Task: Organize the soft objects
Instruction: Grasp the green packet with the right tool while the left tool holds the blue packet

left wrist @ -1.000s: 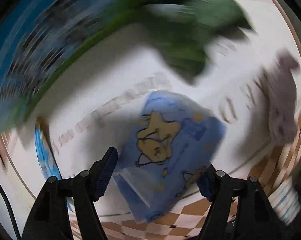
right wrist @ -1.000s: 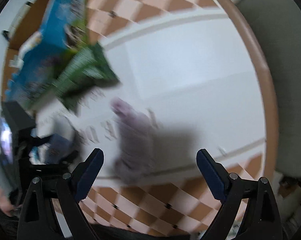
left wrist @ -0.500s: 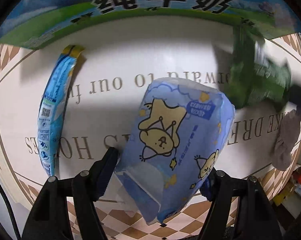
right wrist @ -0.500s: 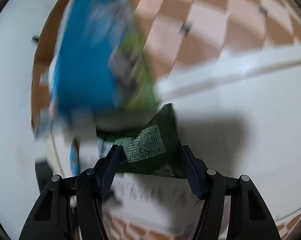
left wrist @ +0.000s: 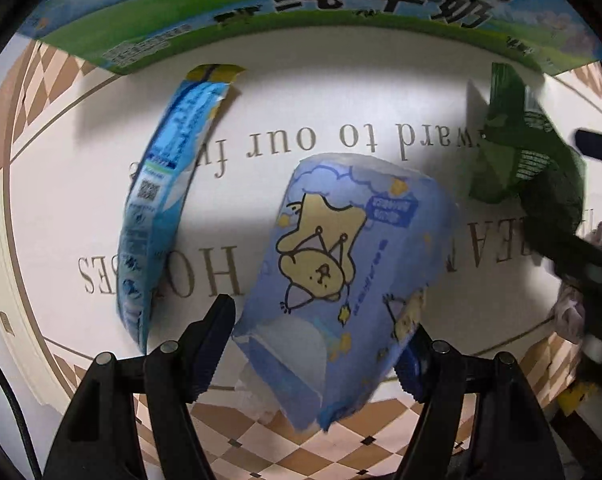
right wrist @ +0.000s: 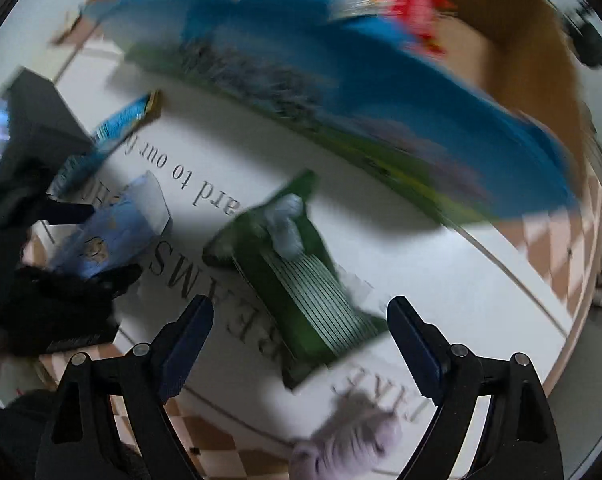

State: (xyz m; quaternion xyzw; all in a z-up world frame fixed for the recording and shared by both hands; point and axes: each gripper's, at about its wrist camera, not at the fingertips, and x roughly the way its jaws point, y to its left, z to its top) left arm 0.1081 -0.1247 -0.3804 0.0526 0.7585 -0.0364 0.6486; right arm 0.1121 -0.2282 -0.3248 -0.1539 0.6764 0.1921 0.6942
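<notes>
On my feeds the biggest thing is the printed cardboard box (left wrist: 341, 20), blue and green with large Chinese characters, spanning the far side of the white lettered mat (left wrist: 81, 208); the right wrist view shows it heavily blurred, its brown inside open above. The mat lies on a checkered brown and cream surface (left wrist: 261, 440); I cannot tell whether that is a counter or a floor.

Next in size is the pale blue tissue pack (left wrist: 341, 272) with the yellow bear print. My left tool (left wrist: 321, 352) grips it between its pads, one at each lower corner of the pack. The pack's long axis runs away from the tool, leaning a little to the right, its rounded far end over the mat's lettering.

To its left lies a long blue snack packet (left wrist: 161, 216), stretched lengthwise away from me and slightly bowed, its yellow-tipped end just short of the box.

The dark green packet (right wrist: 297, 276) lies on the mat just ahead of my right tool (right wrist: 301, 336), its long axis running diagonally from near right to far left. That tool stands wide open, touching nothing.

Smallest is a crumpled lilac cloth (right wrist: 349, 440), blurred, at the mat's near edge below the right tool.
</notes>
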